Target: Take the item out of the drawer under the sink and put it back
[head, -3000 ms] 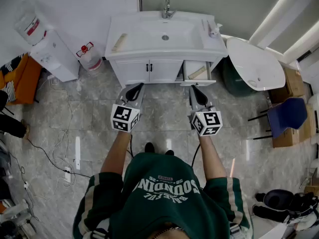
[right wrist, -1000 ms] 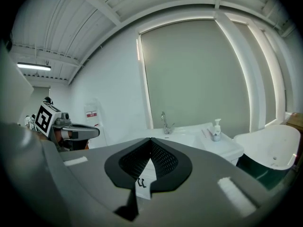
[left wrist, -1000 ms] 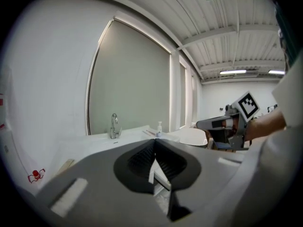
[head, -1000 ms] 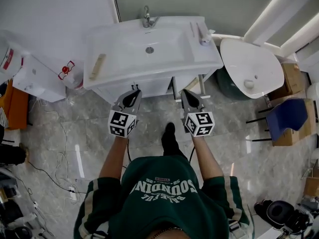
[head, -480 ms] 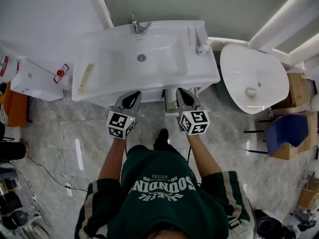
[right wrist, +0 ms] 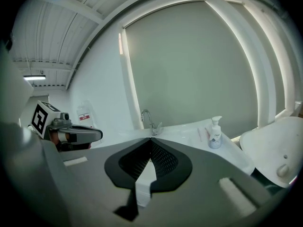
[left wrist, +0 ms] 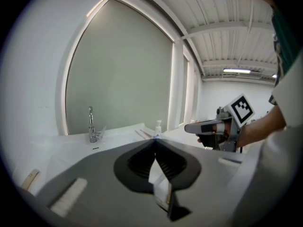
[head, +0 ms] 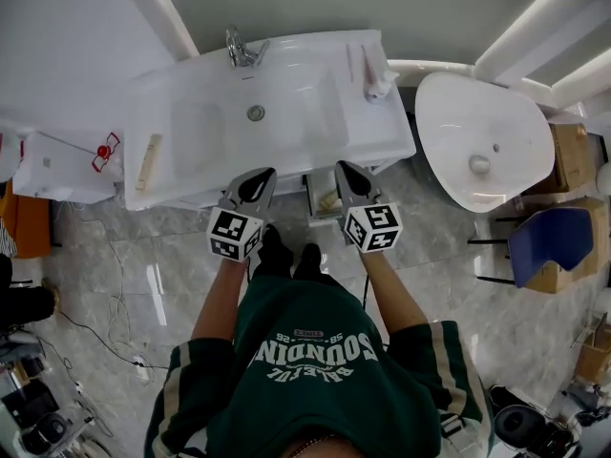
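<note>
So the left gripper (head: 261,174) and right gripper (head: 341,167) both have their ribbed dark jaws pinched fully together on nothing, at the near edge of the glossy white rectangular sink (head: 315,127). One tan item (head: 331,200) sits in the one open drawer (head: 315,191) underneath, between the two grippers. One chrome tap (head: 239,48) stands at the far rim.

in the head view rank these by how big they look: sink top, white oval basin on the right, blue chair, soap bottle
1. sink top
2. white oval basin
3. blue chair, which sits lower and farther from the camera, so its true size is unsure
4. soap bottle
</note>
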